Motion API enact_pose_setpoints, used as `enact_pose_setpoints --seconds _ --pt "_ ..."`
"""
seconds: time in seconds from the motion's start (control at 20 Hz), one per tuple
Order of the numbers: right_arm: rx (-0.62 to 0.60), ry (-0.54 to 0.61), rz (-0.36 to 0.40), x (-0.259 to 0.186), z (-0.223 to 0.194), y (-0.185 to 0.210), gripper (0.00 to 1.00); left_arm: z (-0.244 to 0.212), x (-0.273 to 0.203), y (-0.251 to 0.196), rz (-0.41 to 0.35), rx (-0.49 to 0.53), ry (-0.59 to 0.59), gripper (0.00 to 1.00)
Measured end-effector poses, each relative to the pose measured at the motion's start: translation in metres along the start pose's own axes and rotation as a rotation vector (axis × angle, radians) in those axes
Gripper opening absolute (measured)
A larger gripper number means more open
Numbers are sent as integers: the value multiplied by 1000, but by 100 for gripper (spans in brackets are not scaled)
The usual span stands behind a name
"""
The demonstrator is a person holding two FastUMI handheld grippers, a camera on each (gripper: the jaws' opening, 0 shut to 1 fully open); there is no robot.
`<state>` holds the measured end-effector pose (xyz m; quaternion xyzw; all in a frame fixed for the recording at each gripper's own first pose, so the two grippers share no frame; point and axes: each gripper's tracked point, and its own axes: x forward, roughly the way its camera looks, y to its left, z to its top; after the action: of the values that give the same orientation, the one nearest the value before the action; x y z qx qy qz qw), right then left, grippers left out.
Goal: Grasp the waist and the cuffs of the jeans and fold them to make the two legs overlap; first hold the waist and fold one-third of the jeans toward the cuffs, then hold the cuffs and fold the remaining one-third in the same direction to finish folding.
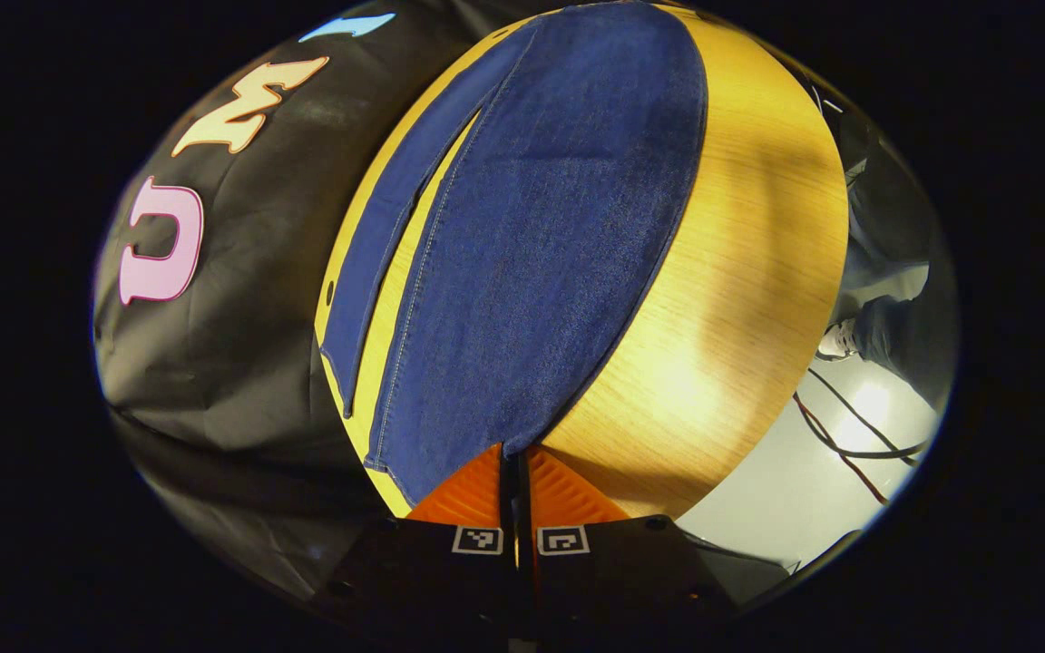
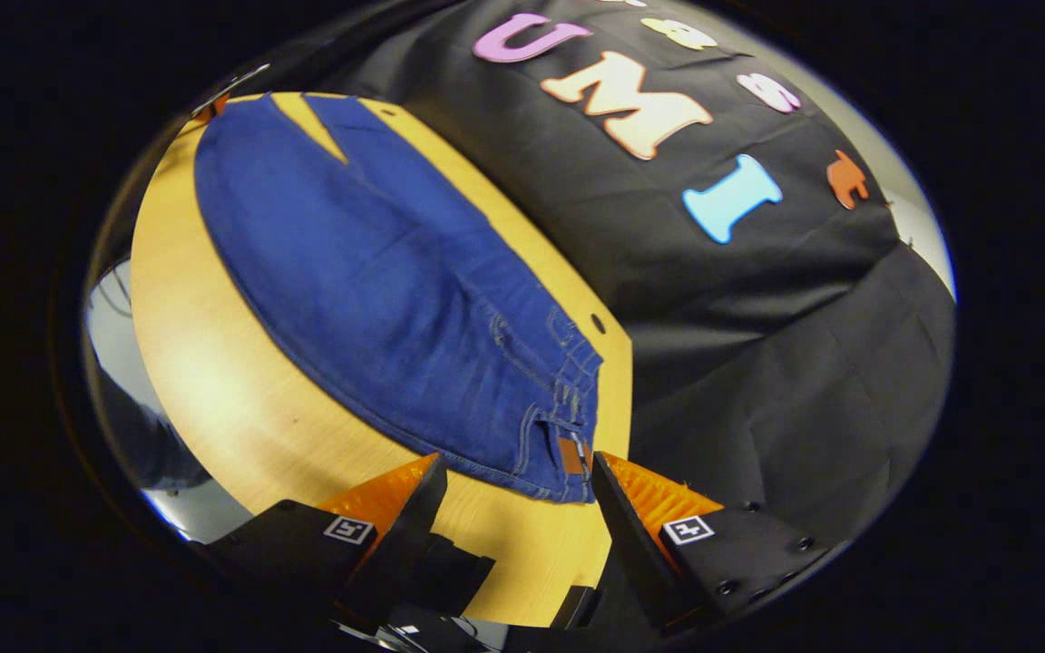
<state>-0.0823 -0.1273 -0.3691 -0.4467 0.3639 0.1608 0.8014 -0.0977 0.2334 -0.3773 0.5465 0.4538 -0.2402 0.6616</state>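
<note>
Lying flat on the table (image 2: 214, 381), jeans (image 2: 377, 290): left jaws pinching a cuff, right jaws wide.

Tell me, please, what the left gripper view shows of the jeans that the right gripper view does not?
Left gripper view: the cuff end of the jeans, with the left gripper closed on the cuff edge, plus floor cables. Right gripper view: the waistband with its leather patch, between the open fingers of the right gripper. Both: the jeans lying flat, legs apart, on the wooden table.

Wooden table (image 1: 740, 299) — dark cables (image 1: 849, 435) on pale floor (image 1: 786, 499)
</note>
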Motion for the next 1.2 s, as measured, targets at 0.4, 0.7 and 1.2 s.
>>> enact_pose_setpoints --seconds 0.4,0.7,1.2 --pt "-175 66 110 35 -13 26 98 0 0 0 2 -10 19 0" --pt "-275 69 95 66 -6 24 70 -1 0 1 -2 -11 30 0" --pt "-92 99 42 64 9 7 3 2 -6 18 21 -187 56 0"
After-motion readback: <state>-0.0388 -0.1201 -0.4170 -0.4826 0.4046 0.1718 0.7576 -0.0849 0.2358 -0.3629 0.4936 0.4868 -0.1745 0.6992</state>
